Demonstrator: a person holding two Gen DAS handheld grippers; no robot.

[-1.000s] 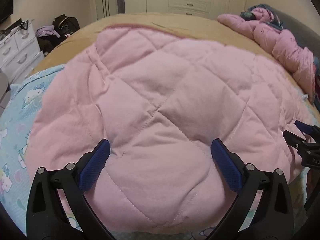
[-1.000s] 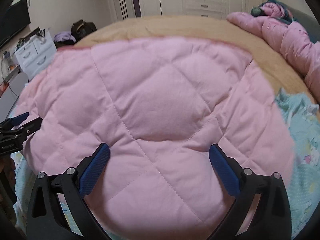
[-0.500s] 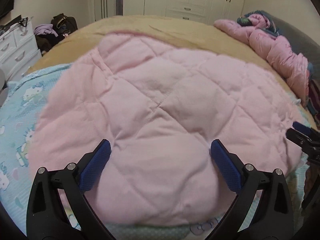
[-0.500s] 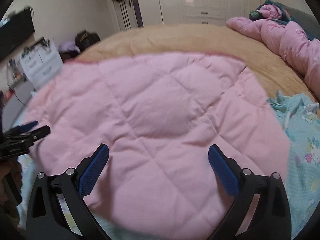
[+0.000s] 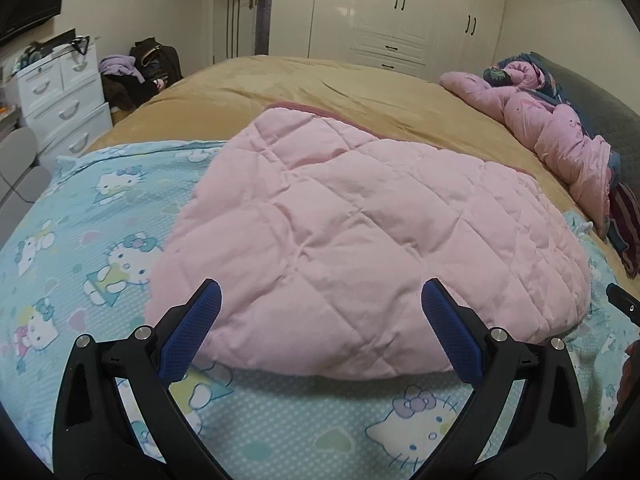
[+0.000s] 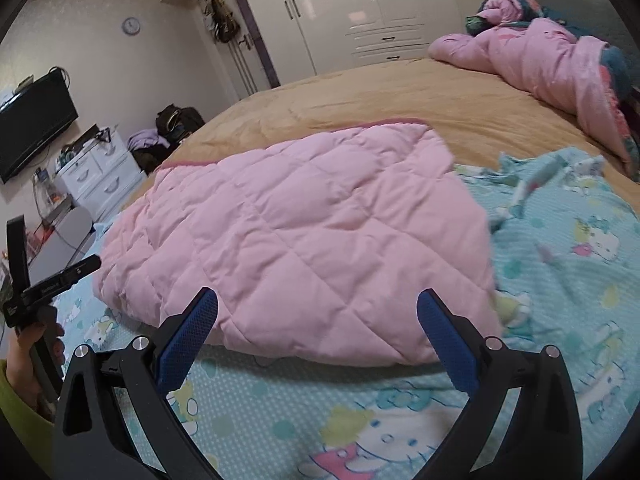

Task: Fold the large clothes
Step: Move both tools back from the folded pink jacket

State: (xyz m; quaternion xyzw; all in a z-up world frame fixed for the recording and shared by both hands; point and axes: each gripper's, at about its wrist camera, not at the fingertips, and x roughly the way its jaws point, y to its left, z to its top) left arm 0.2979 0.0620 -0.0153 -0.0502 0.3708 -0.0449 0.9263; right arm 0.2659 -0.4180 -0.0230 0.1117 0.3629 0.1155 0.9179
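Lying folded on the blue cat sheet (image 5: 120,248), the pink quilt (image 5: 360,240) is resting.
The left gripper (image 5: 320,320) and right gripper (image 6: 318,320) are both gaping wide, holding nothing.

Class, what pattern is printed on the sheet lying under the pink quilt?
White cartoon cats with bows on the pale blue dotted sheet; the left wrist view shows it best.

I'm seeing the pink quilt (image 5: 360,248) covering the middle of the Hello Kitty sheet (image 5: 88,248). In the right view the sheet's far right folds (image 6: 532,188) are smearing into blur. The right tool (image 5: 622,304) is getting cropped by the left view's edge.
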